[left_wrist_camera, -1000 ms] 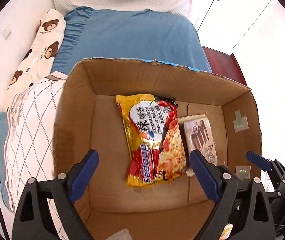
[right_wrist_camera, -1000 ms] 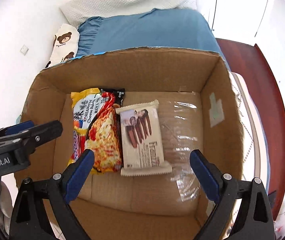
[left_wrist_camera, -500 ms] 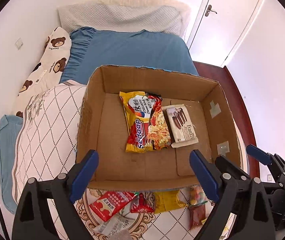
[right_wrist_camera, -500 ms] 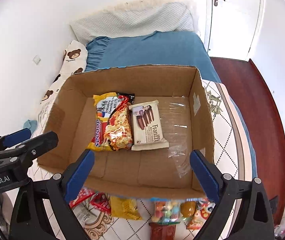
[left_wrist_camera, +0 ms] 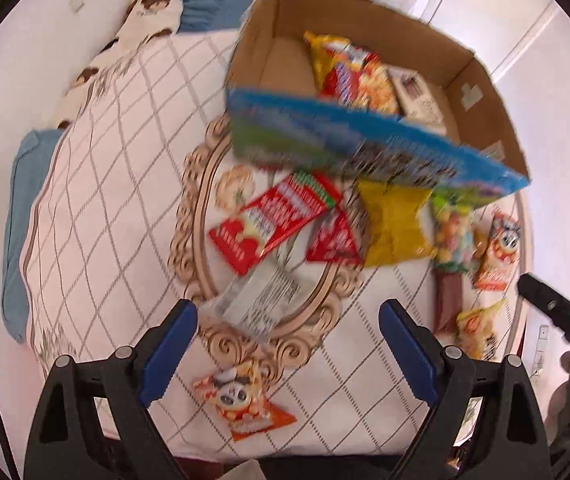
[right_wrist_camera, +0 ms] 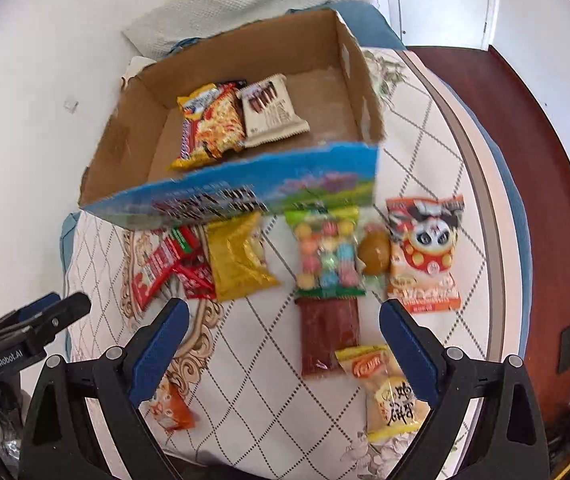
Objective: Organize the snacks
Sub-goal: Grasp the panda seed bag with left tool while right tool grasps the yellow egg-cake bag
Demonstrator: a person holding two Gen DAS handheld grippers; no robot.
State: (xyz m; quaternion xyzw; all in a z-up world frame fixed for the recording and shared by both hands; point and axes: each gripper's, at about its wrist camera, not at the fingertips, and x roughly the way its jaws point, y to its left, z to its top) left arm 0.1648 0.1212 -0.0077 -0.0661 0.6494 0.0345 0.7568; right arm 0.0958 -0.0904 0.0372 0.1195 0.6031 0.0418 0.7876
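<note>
Both claws, left (left_wrist_camera: 287,344) & right (right_wrist_camera: 283,338), spread wide, holding nothing. Snack bags (right_wrist_camera: 327,250) look light, soft, crinkly; pinch one by its flat sealed edge.

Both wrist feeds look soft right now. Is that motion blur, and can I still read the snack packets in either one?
Left wrist view: heavy motion smear across the cardboard box front and the red packet, print unreadable. Right wrist view: sharper; the panda packet and candy bag are clear, only the box's blue front is streaked. Both views: fisheye bending at the edges, walls washed out bright.
</note>
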